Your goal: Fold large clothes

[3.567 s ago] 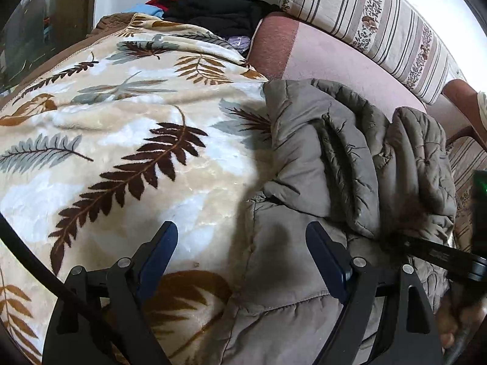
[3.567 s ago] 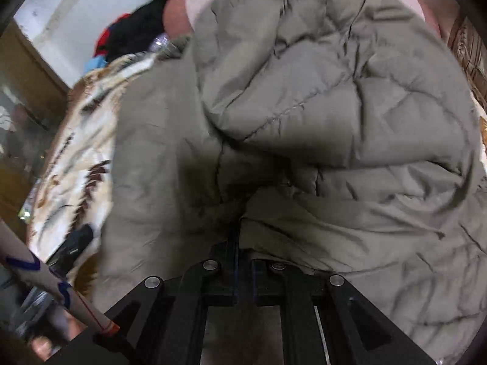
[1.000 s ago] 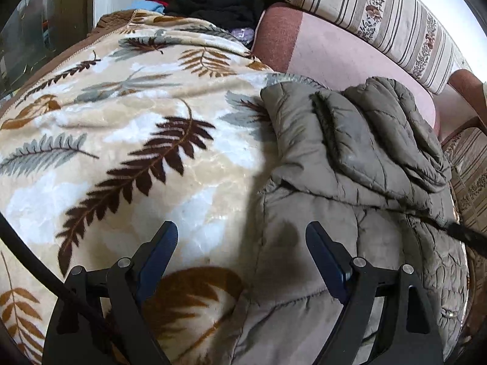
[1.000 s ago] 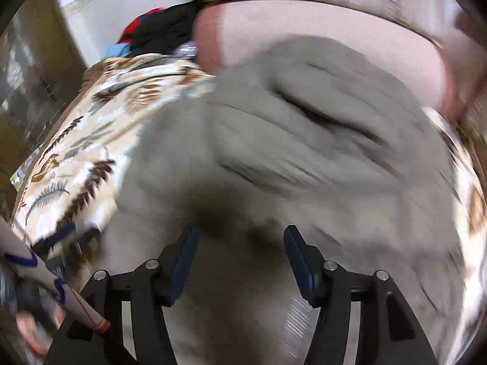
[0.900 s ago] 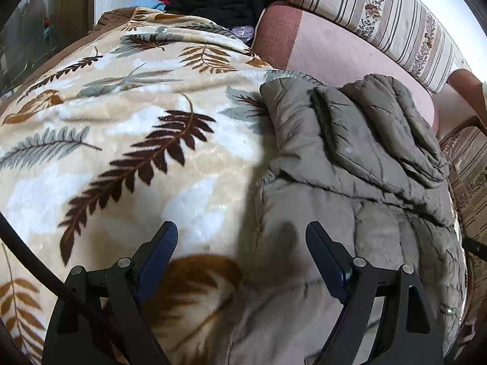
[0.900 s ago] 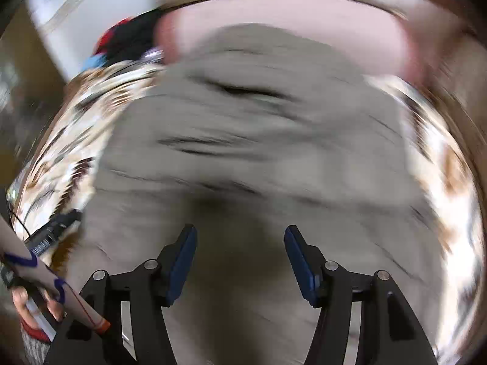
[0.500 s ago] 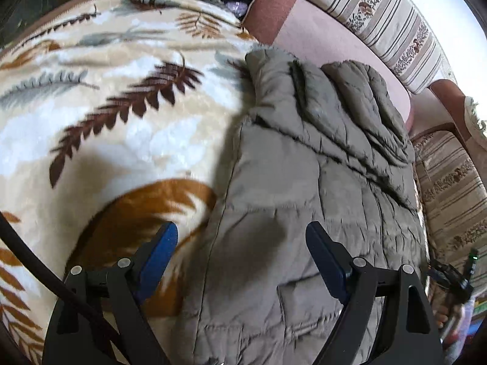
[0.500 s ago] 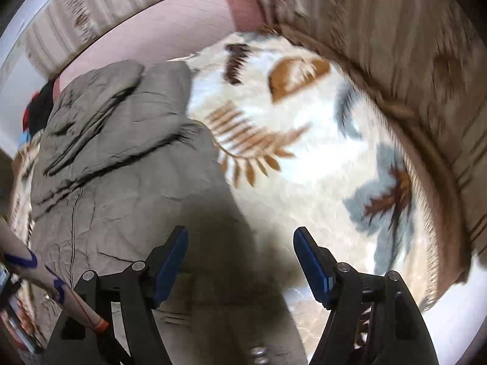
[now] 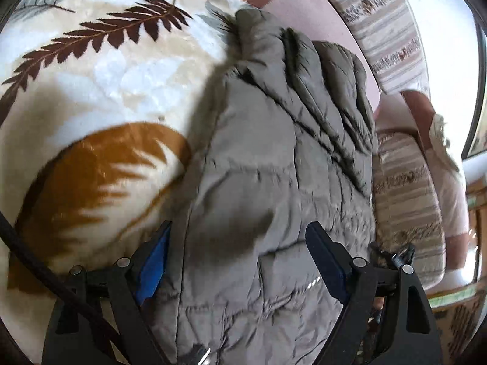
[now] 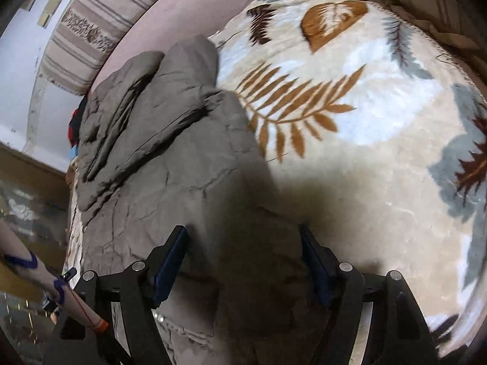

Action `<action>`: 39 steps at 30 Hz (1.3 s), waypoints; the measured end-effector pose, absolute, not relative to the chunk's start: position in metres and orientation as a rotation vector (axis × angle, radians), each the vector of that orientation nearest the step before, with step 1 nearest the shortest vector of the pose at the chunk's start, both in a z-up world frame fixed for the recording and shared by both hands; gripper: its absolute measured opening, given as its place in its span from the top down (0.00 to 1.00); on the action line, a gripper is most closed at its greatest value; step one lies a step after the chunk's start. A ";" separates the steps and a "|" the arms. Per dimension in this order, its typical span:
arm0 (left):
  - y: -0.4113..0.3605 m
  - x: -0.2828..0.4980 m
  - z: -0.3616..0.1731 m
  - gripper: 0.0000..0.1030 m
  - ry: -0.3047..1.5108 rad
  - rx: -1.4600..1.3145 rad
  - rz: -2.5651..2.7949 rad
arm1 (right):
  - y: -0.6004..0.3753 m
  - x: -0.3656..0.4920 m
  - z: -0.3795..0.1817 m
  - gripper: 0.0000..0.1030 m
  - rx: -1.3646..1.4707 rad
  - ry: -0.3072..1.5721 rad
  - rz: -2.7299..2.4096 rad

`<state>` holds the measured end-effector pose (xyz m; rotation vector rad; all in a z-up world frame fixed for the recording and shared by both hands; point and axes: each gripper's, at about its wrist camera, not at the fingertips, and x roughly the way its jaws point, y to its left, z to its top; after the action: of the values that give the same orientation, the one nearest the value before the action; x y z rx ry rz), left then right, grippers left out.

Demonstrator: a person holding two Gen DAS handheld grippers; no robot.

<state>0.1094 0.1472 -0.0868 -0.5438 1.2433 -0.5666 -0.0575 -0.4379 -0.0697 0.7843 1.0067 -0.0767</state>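
Observation:
A grey-olive quilted jacket (image 9: 274, 158) lies lengthwise on a leaf-patterned blanket (image 9: 91, 91), its upper part folded over at the far end. My left gripper (image 9: 240, 243) is open low over the jacket's near left edge, which runs just inside the left finger. In the right wrist view the jacket (image 10: 170, 164) fills the left half. There my right gripper (image 10: 243, 243) is open, straddling the jacket's near right edge in shadow. The pads press on nothing.
A pink sofa back (image 9: 304, 9) and striped cushions (image 9: 386, 30) border the far side. A striped cushion (image 9: 404, 197) lies right of the jacket. Bare blanket (image 10: 365, 121) spreads to the right. Dark and red clothes (image 10: 74, 124) are piled beyond the jacket's far end.
My right gripper opened, left the folded upper part and swung down to the jacket's near right edge. My left gripper turned and came down onto the jacket's near left edge.

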 end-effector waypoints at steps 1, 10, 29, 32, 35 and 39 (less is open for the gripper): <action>0.146 0.103 -0.086 0.18 1.242 -0.539 -0.577 | -0.437 -0.060 -0.070 0.24 0.796 1.006 -0.055; 0.161 0.041 -0.088 0.18 1.242 -0.706 -0.693 | -0.434 -0.089 -0.076 0.29 0.844 1.011 0.084; 0.128 -0.025 -0.084 0.18 1.215 -0.522 -0.710 | -0.406 -0.170 -0.086 0.34 0.983 0.985 0.277; 0.120 -0.030 -0.080 0.18 1.211 -0.471 -0.724 | -0.401 -0.174 -0.089 0.40 1.004 0.977 0.310; 0.115 -0.033 -0.076 0.30 1.197 -0.419 -0.714 | -0.399 -0.180 -0.092 0.56 1.031 0.975 0.343; 0.115 -0.029 -0.081 0.36 1.209 -0.417 -0.691 | -0.398 -0.187 -0.088 0.59 1.046 0.936 0.348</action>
<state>-0.0294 0.1146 -0.0807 -0.4172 1.2090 -0.6907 -0.1866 -0.3983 -0.0877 1.0460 0.9359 0.3476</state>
